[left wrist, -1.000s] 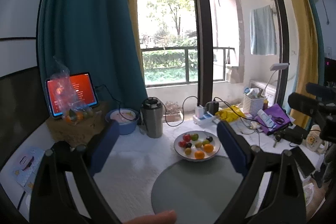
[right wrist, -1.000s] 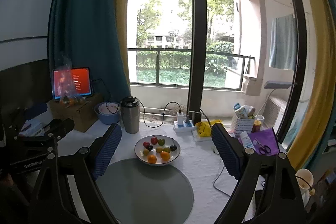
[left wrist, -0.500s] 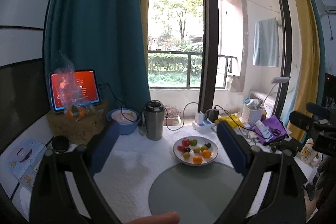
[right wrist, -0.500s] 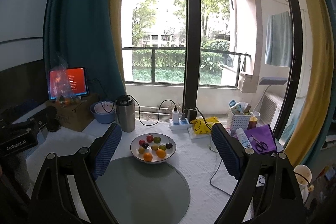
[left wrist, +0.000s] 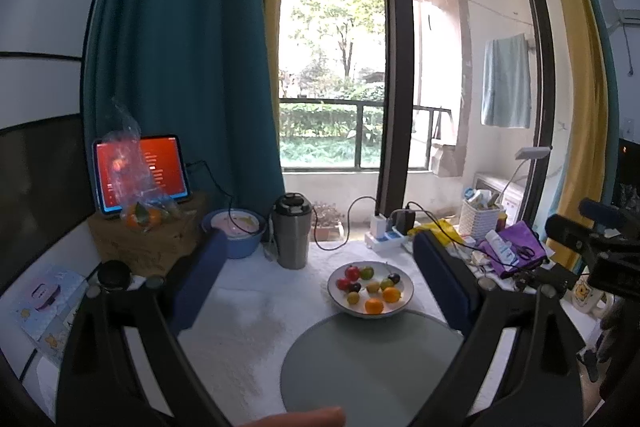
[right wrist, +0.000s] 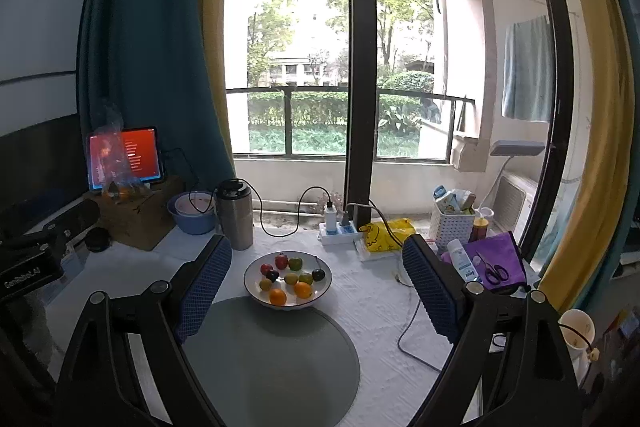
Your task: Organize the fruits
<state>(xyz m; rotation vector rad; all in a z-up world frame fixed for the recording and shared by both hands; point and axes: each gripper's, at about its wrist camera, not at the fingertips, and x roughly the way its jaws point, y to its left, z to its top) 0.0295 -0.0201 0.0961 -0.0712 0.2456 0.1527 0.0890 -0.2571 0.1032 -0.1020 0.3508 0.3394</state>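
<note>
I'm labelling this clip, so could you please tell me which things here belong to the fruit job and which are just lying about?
Belong to the job:
plate of fruit
round grey mat
left tongs, open
right tongs, open

Just lying about:
steel flask
blue bowl
tablet
power strip
scissors

At the left edge of the right wrist view, white lettering on the black body of the left gripper (right wrist: 28, 267) seems to read "GenRobot.AI", though it is small and tilted. The red tablet screen (right wrist: 124, 159) at mid-left carries lines of white text too small to read. Nothing else is legible in either view.
</note>
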